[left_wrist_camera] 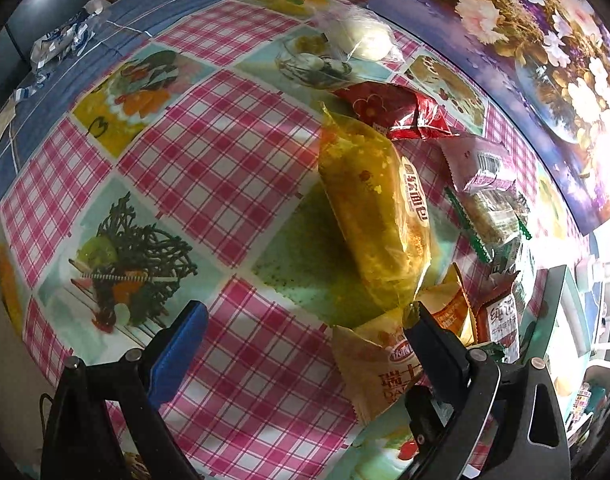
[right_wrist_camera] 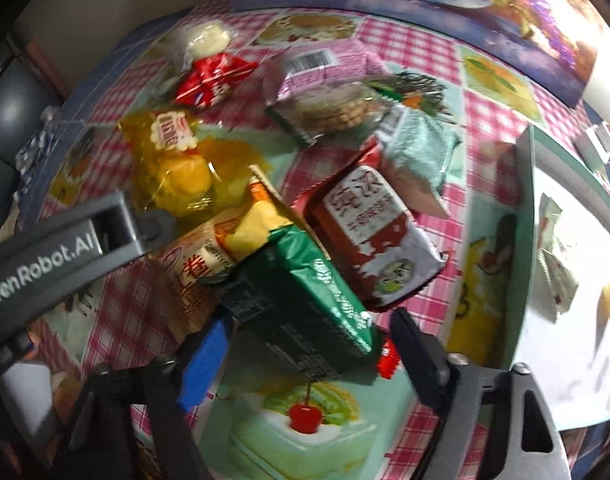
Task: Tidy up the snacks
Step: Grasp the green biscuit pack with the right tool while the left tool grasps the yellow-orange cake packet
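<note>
While the checked pink-and-white tablecloth [right_wrist_camera: 417, 44] carries a loose heap of snack packets toward its far edge, the pale shallow box [right_wrist_camera: 523, 240] at the right edge holds only a couple of small items, so sorting seems barely begun. Largest in the heap is the translucent yellow bread bag [left_wrist_camera: 369, 200]; the left gripper [left_wrist_camera: 305, 316] hangs wide open before it, holding nothing. Smaller, the glossy dark-green foil packet [right_wrist_camera: 305, 304] lies between the right gripper [right_wrist_camera: 309, 328] fingers, parted, not visibly pinching. Next: close squarely, lift, carry to the box.
</note>
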Motion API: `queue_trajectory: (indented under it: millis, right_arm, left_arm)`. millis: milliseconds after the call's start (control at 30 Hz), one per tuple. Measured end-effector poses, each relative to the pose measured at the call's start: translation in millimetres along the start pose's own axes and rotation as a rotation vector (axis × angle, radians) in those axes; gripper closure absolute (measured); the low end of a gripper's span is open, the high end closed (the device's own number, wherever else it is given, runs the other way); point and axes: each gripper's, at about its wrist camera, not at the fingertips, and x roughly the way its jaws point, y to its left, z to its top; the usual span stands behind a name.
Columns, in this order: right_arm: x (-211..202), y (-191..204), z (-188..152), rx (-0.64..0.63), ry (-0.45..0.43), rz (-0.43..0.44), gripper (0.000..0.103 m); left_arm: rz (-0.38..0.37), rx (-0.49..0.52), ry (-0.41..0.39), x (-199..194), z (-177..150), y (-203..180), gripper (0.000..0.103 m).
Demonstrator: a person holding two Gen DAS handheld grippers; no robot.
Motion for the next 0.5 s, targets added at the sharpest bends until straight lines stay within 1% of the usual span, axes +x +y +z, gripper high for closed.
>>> queue_trajectory:
  millis: [67, 100, 167, 300, 500]
  right_arm:
    - [-1.8, -3.8, 0.0, 0.02, -0.011, -0.003, 0.035]
    - [-3.7, -7.1, 0.1, 0.035, -0.018, 0.009, 0.036]
    - [-6.3, -15.2, 2.3, 0.076, -0.029, 0.034, 0.041]
    - [-8.9, -31.5, 2.4, 0.149, -0.03, 0.058, 0.044]
    - [-13.4, -67.5, -1.1, 0.274, -0.023, 0.087, 0.047]
  left_arm:
    - [-0.007, 0.003, -0.002, -0.1, 0.9, -0.7, 0.005]
    - [-0.011, 0.005, -0.003, -1.0, 1.6, 0.7, 0.005]
    - [-0.024, 0.016, -0.002, -2.6, 1.6, -3.9, 0.005]
    - [-0.044, 0.059, 0.006, -3.2, -1.0, -16.3, 0.005]
    - [-0.081, 0.103, 0.027, -3.2, -2.0, -27.7, 0.005]
